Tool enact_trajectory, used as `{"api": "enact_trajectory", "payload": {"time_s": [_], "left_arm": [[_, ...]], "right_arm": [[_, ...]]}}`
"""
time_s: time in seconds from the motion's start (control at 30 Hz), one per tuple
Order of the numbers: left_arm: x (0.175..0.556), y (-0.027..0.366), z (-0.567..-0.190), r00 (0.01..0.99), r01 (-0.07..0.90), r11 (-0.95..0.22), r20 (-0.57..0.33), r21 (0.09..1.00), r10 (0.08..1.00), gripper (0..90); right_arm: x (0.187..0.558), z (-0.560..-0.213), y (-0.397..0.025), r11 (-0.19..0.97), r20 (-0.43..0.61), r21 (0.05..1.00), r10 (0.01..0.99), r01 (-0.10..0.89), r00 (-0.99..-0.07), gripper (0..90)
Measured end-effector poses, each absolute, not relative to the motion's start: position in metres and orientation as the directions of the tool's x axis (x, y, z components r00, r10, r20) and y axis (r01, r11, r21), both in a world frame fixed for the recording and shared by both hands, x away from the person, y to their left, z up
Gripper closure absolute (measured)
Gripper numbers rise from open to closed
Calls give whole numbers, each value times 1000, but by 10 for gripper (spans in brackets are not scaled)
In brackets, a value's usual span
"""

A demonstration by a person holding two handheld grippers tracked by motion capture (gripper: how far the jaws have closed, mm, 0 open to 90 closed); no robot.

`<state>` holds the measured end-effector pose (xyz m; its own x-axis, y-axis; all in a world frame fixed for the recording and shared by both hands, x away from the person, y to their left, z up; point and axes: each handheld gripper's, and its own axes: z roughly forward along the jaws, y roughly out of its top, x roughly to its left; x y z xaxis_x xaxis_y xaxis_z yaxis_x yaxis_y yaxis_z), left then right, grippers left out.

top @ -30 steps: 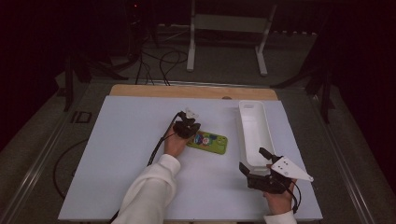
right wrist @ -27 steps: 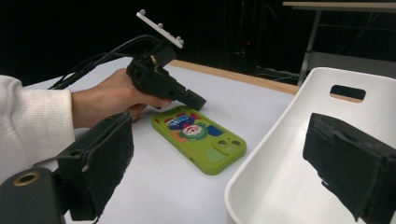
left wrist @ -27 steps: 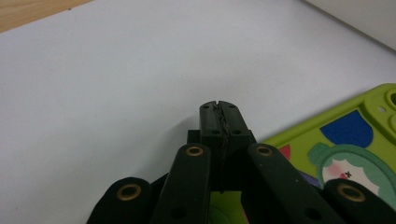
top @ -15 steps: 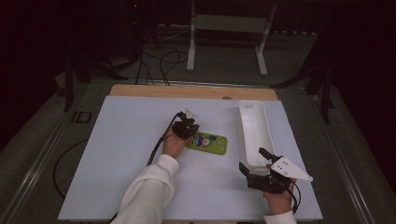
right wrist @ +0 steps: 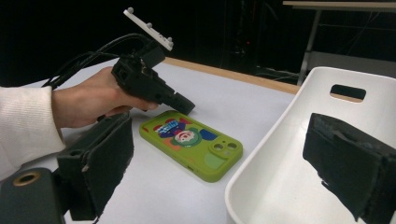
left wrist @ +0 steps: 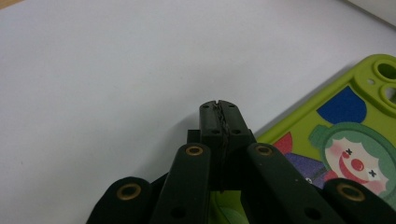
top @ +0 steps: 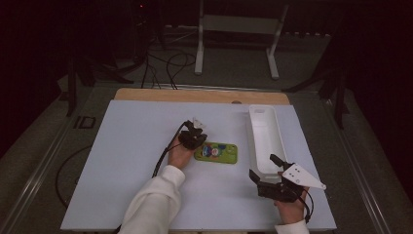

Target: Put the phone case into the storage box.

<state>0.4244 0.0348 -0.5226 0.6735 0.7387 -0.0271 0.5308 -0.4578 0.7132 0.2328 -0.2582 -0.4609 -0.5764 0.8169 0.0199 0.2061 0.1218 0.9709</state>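
Left tongs (top: 197,137), jaws pressed together on nothing, hover over the green clown-printed phone case (top: 216,152); they need opening to grip it. Right tongs (top: 269,171) gape empty beside the white plastic tray (top: 263,131).

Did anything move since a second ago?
Nothing visibly moved. The left gripper stays shut just above the near end of the green phone case, not holding it. The right gripper stays open beside the near end of the white bin.
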Motion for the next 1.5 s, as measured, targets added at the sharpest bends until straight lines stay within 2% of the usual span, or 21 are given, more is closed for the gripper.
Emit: {"api": "enact_trajectory", "payload": {"time_s": [1.0,1.5], "left_arm": [[384,43,-520,714,502,-538,26,677,699,900],[349,46,-519,736,482,-555,30,678,676,900]], "right_arm": [[233,-461,-260,120,16,972,821,201,-571,86],[233,-461,-260,120,15,972,822,200,-569,86]]}}
